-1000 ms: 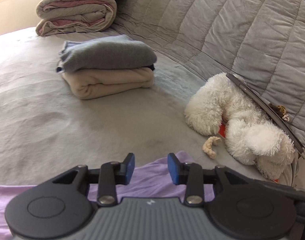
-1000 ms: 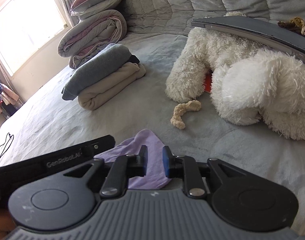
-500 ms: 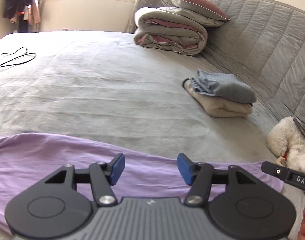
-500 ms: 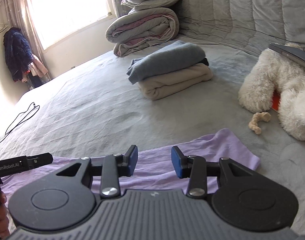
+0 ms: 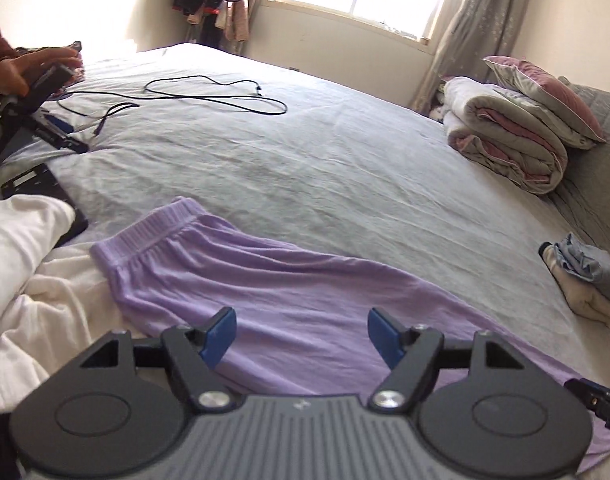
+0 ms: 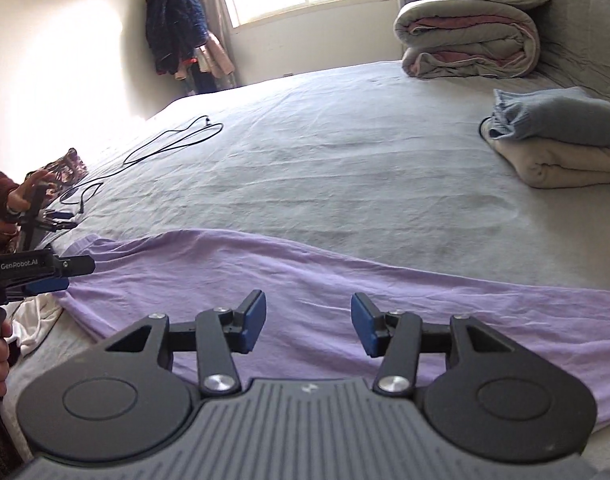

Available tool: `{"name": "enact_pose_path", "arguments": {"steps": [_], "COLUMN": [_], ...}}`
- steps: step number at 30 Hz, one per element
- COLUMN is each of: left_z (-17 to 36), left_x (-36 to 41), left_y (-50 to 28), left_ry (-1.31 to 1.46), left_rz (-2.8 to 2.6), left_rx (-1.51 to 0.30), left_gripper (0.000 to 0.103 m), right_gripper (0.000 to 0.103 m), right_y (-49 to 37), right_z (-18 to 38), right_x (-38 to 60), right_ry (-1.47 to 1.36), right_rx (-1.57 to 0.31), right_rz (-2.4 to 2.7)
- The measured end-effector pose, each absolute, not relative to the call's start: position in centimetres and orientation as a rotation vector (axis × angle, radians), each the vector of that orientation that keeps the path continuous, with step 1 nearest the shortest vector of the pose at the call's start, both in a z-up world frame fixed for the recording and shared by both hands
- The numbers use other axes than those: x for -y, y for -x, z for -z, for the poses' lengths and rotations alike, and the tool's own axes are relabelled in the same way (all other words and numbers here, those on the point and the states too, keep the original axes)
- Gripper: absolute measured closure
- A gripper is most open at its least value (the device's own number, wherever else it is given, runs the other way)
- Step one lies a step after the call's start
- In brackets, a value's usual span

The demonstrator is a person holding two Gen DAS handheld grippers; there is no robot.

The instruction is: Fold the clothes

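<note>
- Left gripper (image 5: pixel 301 334), lower centre: jaws spread, just opened further, nothing pinched.
- Right gripper (image 6: pixel 308 322): likewise spread, empty.
- Purple garment (image 5: pixel 305 280) is laid flat beneath both.

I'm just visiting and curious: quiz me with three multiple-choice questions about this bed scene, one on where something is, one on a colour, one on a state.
1. Where does the black cable lie?
A. on the bed sheet
B. on the folded stack
C. over the pillow

2. What colour is the garment spread in front of both grippers?
A. green
B. lilac
C. red

3. How does the right gripper stand?
A. shut on the garment
B. open, holding nothing
C. shut on the cable

Answers:
1 A: it loops across the bare grey sheet.
2 B: the cloth is pale purple.
3 B: its blue pads stand apart above the cloth.
</note>
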State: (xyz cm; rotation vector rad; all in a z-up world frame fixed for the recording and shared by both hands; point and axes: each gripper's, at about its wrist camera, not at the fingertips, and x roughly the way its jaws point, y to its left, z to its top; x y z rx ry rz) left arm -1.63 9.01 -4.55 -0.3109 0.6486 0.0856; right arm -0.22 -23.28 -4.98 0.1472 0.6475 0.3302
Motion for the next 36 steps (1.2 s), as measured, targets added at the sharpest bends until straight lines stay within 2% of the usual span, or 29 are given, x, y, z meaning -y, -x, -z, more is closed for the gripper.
{"name": "enact_pose_path", "arguments": {"steps": [5,9,14,19,25,31,34,35,36], "left_z": [4.4,5.0,5.7,6.1,6.8,7.3,7.3,7.2,7.1], "left_x": [-12.3,-15.0,-17.3,-18.5,-18.8,-19.1,-19.4,-19.5,-19.5], "left_y": [3.4,3.8,3.1,2.0,0.7,0.2,-0.1,-0.1,-0.1], "left_ry": [0.303,0.333,0.361,0.383,0.392,0.402,0.408,0.414,0.420], "left_rz": [-0.137,-0.180,-0.230,-0.238,-0.269,-0.290,-0.284,-0.284,-0.284], "left_rx": [-0.587,-0.602,-0.613,-0.606,-0.625,-0.620,-0.617,-0.613,-0.605], "left_gripper": [0.029,0.034,0.051,0.067,0.079,0.088,0.096,0.096,0.097], "right_gripper": [0.051,0.051,0.051,0.058,0.062,0.072,0.089,0.098,0.100], "right_y": [0.7,1.4,1.8,1.7,1.6,1.4,1.4,1.4,1.4], "right_z": [5.3,5.7,6.8,7.8,8.7,9.0,9.0,9.0,8.9], "right_x": [19.0,16.1,13.9,13.2,12.5,12.1,11.9,11.8,11.8], "right_ry": [-0.034,0.074,0.213,0.282,0.349,0.377,0.389,0.393,0.390], "right_rx": [-0.654,-0.642,-0.625,-0.630,-0.623,-0.592,-0.581,-0.577,-0.574], "right_rz": [-0.485,-0.572,-0.627,-0.638,-0.644,-0.638,-0.644,-0.646,-0.646]}}
